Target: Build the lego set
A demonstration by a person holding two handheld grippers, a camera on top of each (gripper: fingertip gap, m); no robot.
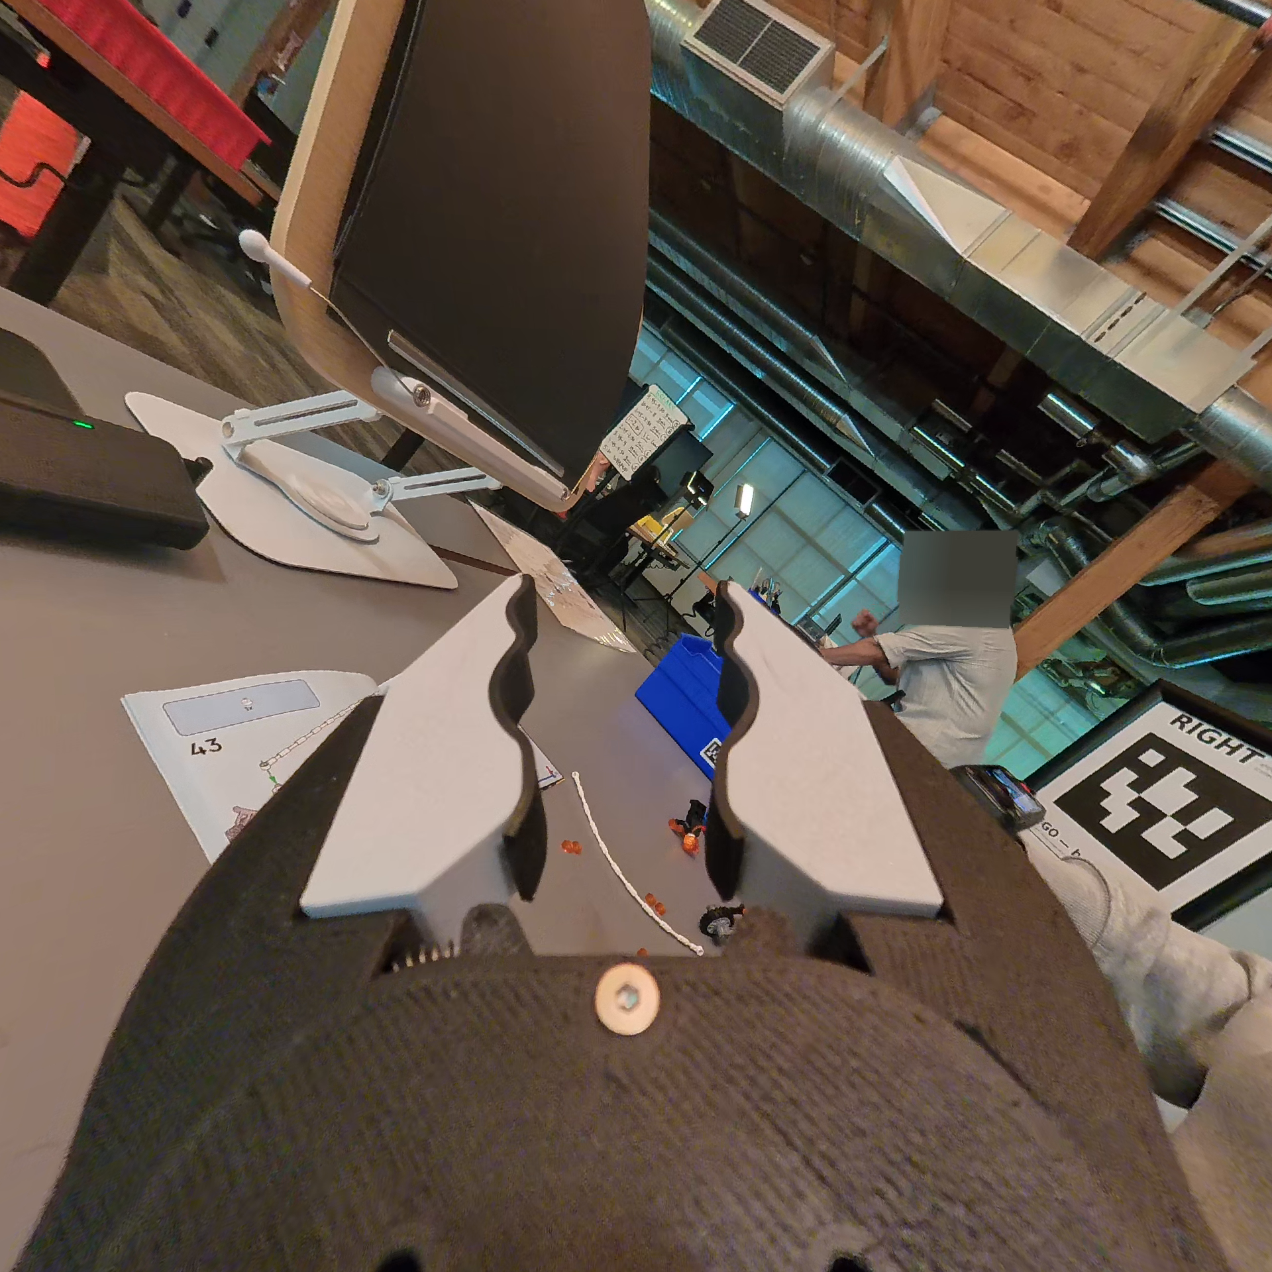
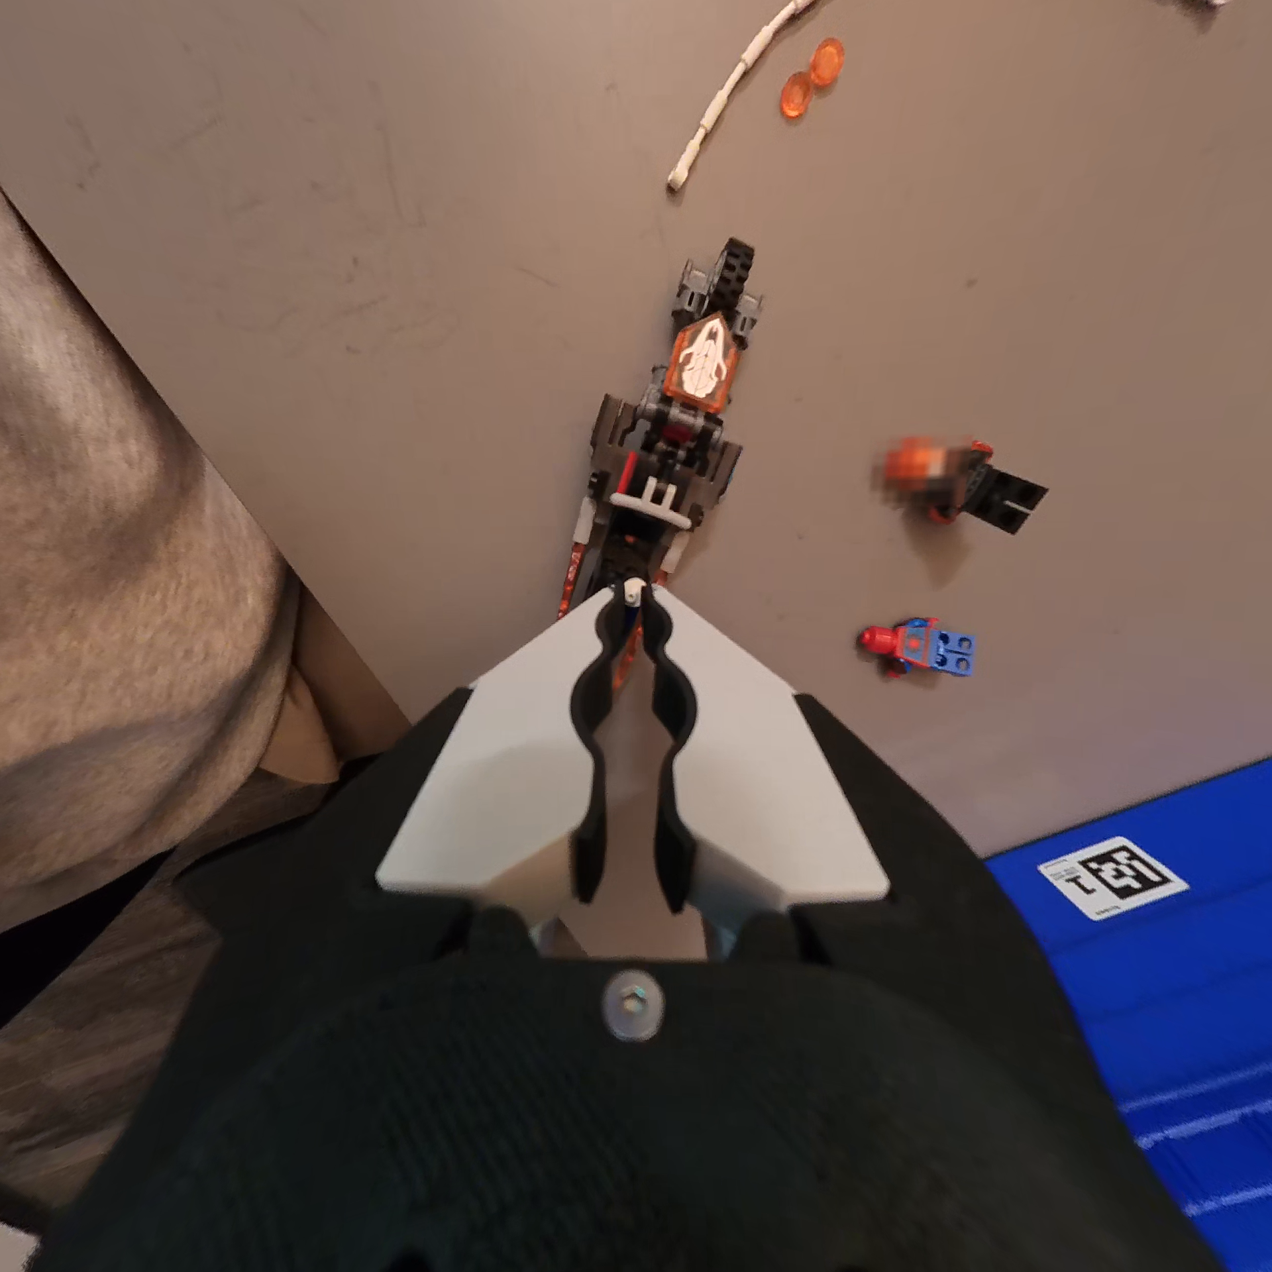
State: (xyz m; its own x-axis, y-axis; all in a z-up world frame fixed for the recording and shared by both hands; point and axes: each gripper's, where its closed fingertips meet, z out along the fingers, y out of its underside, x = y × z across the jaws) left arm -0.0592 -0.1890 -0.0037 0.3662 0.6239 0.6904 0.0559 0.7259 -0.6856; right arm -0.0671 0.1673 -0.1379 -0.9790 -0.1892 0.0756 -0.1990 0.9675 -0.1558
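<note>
A black, grey and orange lego motorbike [image 2: 678,440] lies on the grey table [image 2: 344,206]. My right gripper [image 2: 633,599] is shut on a small white piece [image 2: 634,590] right over the bike's near end. A black-and-orange minifigure [image 2: 977,482] and a red-and-blue minifigure [image 2: 915,643] lie to the bike's right. A white chain [image 2: 723,103] and two orange round studs [image 2: 815,72] lie beyond it. My left gripper [image 1: 623,606] is open and empty, tilted up above the table. The chain [image 1: 619,867], studs [image 1: 571,846] and a black wheel [image 1: 719,919] show between its fingers.
A blue bin [image 2: 1136,1032] with a marker label sits at the right; it also shows in the left wrist view [image 1: 681,695]. An open instruction booklet [image 1: 227,743], a tablet [image 1: 482,241] on a white stand [image 1: 310,509] and a black device [image 1: 89,475] are on the left. A person stands far off. The gap from one gripper's tips to the other's is roughly 40 cm. The red-and-blue minifigure [image 2: 915,643] is closer to my right gripper, around 11 cm from its tips; the left tips are 40 cm off.
</note>
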